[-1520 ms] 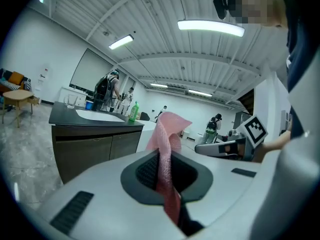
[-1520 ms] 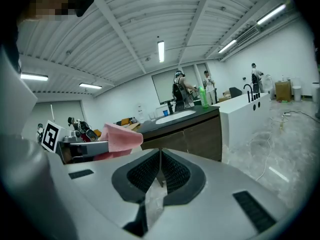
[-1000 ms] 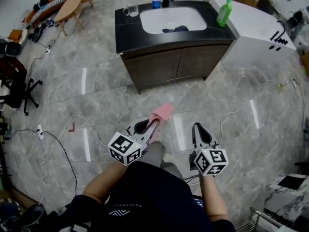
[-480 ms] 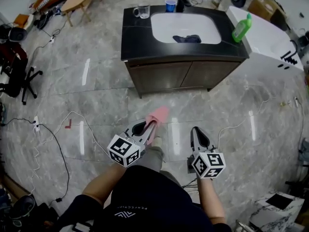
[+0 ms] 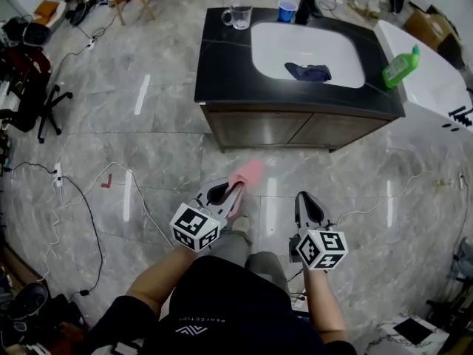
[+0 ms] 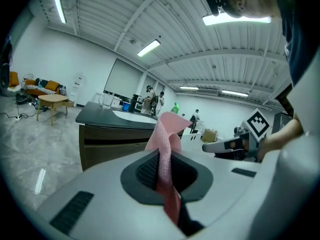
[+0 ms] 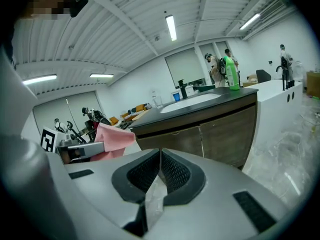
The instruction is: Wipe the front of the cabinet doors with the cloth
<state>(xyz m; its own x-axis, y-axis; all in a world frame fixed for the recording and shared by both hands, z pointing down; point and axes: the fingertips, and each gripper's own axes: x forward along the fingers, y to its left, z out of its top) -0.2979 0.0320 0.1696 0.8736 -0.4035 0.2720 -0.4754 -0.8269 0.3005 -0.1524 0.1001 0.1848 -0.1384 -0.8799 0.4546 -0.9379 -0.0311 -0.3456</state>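
While left gripper (image 5: 237,191) pinches pink cloth (image 5: 247,174), right gripper (image 5: 305,198) jaws clenched, empty — cabinet doors (image 5: 292,130) ahead.

No legible text; only faint, unreadable print on the black shirt (image 5: 194,320)

Our right gripper (image 7: 160,159) shows its jaws pressed together, with nothing between them. Beyond them we see two brown cabinet doors (image 7: 225,129), both closed, under a dark worktop (image 7: 150,115) that carries a white sink (image 7: 192,99). A green bottle (image 7: 230,74) stands upright at the worktop's right end. A blue cup (image 7: 176,96) and a black tap (image 7: 183,90) stand by the sink. To the left of the cabinet, the left gripper (image 7: 97,147) holds a pink cloth (image 7: 114,136). Pale marble floor (image 7: 290,149) lies at right.
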